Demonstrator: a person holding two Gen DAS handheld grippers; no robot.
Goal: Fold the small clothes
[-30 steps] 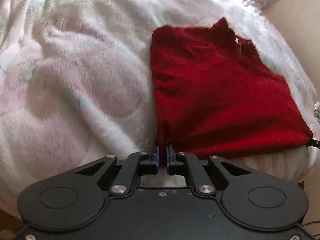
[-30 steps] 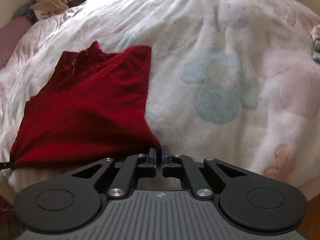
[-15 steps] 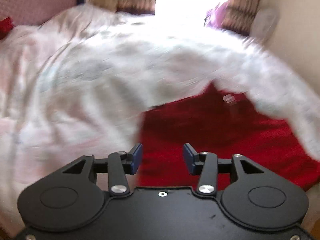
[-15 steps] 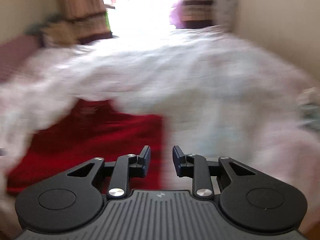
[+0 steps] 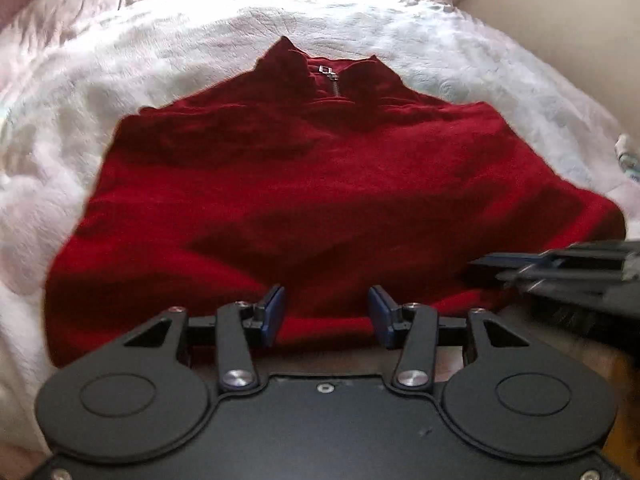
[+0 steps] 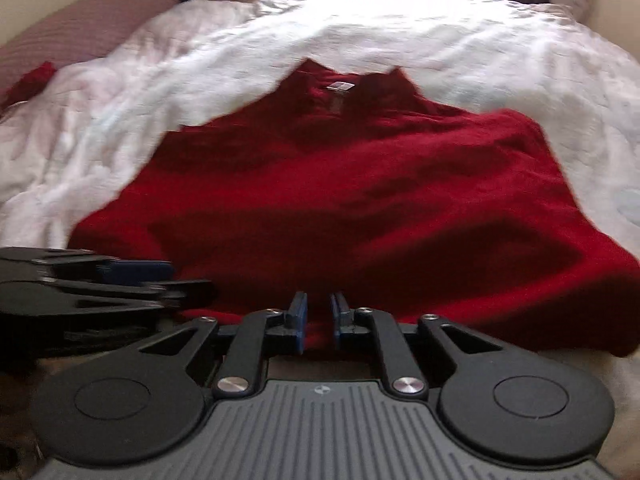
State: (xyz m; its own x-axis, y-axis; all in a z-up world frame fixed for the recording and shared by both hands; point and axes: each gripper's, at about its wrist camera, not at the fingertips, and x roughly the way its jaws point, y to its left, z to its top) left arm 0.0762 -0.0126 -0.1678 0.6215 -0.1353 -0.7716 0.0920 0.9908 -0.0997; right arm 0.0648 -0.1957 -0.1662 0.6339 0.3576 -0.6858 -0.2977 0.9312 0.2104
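Observation:
A dark red zip-neck sweater (image 5: pixel 320 184) (image 6: pixel 360 208) lies flat on the white fleece blanket (image 5: pixel 80 80) (image 6: pixel 120 100), collar away from me and hem toward me. My left gripper (image 5: pixel 326 312) is wide open over the middle of the near hem, nothing pinched. My right gripper (image 6: pixel 319 318) hovers at the same hem further right, its jaws narrowly apart with red cloth showing in the gap. Each gripper appears from the side in the other's view: the right gripper (image 5: pixel 492 270) at the hem's right end, the left gripper (image 6: pixel 172 278) at its left end.
The blanket covers a bed that runs toward a bright window. A purple pillow (image 6: pixel 72 32) and another bit of red cloth (image 6: pixel 36 76) lie at the far left. A wall (image 5: pixel 580 20) borders the bed on the right.
Both grippers let go of the sweater's lower corners and opened. They swung round to face the near hem from the front. The right jaws have since narrowed.

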